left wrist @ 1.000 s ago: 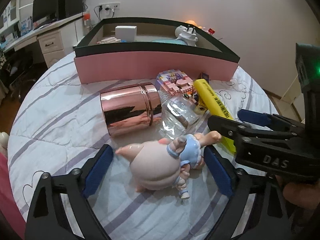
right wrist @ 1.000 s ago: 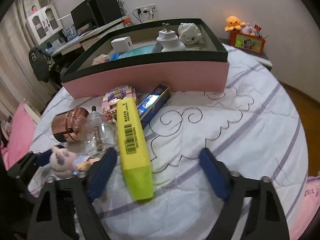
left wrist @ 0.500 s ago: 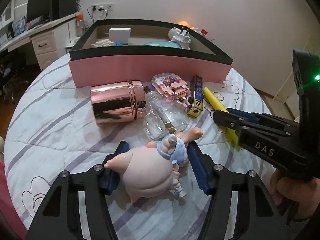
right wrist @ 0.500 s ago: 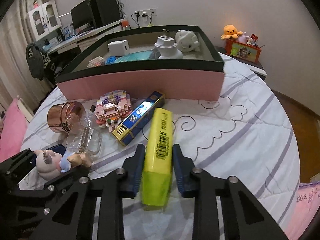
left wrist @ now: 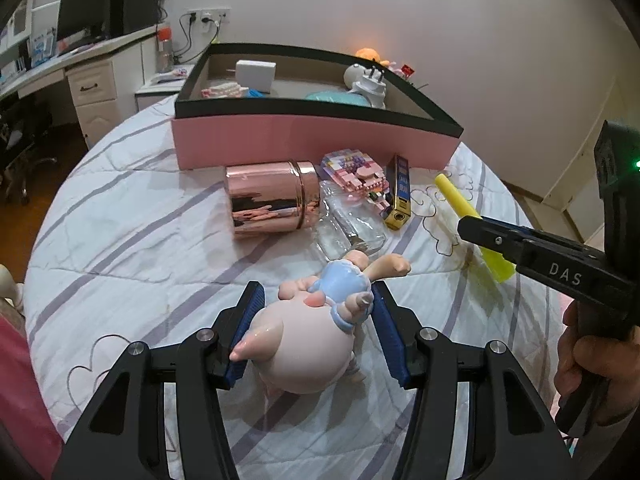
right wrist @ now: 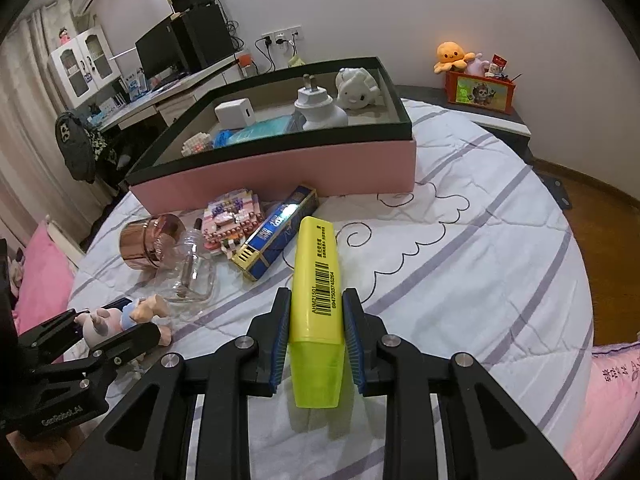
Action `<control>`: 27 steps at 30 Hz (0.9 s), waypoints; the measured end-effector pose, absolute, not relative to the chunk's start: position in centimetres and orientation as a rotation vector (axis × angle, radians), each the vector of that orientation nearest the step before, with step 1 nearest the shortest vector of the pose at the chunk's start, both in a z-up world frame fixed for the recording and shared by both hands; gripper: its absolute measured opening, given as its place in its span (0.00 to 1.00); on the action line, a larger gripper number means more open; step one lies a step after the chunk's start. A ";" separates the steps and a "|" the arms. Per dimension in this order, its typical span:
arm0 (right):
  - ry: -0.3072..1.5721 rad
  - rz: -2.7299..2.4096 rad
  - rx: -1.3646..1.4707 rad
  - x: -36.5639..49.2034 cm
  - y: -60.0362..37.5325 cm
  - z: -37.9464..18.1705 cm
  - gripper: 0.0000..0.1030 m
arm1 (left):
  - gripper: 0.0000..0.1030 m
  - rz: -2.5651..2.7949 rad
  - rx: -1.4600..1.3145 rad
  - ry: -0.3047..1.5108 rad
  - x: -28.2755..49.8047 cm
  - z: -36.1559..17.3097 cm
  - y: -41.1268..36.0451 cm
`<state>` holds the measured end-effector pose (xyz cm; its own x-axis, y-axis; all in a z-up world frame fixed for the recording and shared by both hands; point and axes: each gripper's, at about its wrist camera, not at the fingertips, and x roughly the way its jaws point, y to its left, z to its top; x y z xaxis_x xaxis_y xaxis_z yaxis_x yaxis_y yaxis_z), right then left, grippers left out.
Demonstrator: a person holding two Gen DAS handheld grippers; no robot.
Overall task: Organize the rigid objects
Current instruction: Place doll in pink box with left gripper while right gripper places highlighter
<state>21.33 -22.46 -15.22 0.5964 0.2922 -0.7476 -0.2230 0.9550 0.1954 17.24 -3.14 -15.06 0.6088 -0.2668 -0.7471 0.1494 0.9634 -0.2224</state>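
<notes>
Black frames, blue-padded fingers [left wrist: 390, 336], silver screws.

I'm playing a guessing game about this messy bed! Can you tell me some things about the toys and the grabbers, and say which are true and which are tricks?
1. The right gripper is squeezing the yellow highlighter. True.
2. The left gripper holds the shiny pink can. False: its pads are closed around the pig doll; the can lies on its side on the bedspread.
3. The white plug is inside the pink box. True.
4. The clear glass bottle stands upright. False: it lies on its side next to the can.
5. The orange octopus plush sits in the pink box. False: it is on a shelf by the wall.
</notes>
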 end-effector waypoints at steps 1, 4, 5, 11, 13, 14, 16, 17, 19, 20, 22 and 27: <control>0.878 0.302 0.085 21.3 -22.4 -15.0 0.25 | 0.54 -0.242 -0.142 0.880 17.1 -14.8 -3.0; 0.867 0.308 0.088 21.0 -22.2 -14.4 0.25 | 0.54 -0.242 -0.142 0.866 16.9 -14.3 -2.7; 0.861 0.311 0.088 21.0 -22.0 -14.1 0.25 | 0.54 -0.243 -0.143 0.860 16.8 -14.0 -2.5; 0.823 0.335 0.075 20.9 -21.0 -12.2 0.25 | 0.54 -0.246 -0.145 0.816 16.9 -12.0 -1.5; 0.806 0.344 0.073 21.2 -20.8 -11.3 0.25 | 0.54 -0.243 -0.144 0.794 17.5 -11.0 -1.0; 0.794 0.347 0.070 21.4 -20.6 -10.8 0.25 | 0.54 -0.240 -0.144 0.782 17.9 -10.5 -0.7; 0.772 0.349 0.058 22.0 -20.4 -9.7 0.25 | 0.54 -0.229 -0.136 0.750 19.0 -9.3 -0.2; 0.756 0.350 0.052 22.4 -20.2 -9.0 0.25 | 0.54 -0.225 -0.132 0.734 19.6 -8.7 0.1; 0.733 0.348 0.043 23.2 -20.0 -7.9 0.25 | 0.54 -0.219 -0.123 0.704 21.3 -7.5 0.6; 0.719 0.344 0.038 23.8 -20.0 -7.3 0.25 | 0.54 -0.216 -0.122 0.692 22.1 -7.0 0.8; 0.700 0.337 0.036 24.8 -19.9 -6.5 0.25 | 0.54 -0.216 -0.128 0.677 23.4 -6.3 1.1; 0.675 0.309 0.051 28.2 -20.2 -5.2 0.25 | 0.54 -0.215 -0.129 0.639 27.1 -4.9 1.0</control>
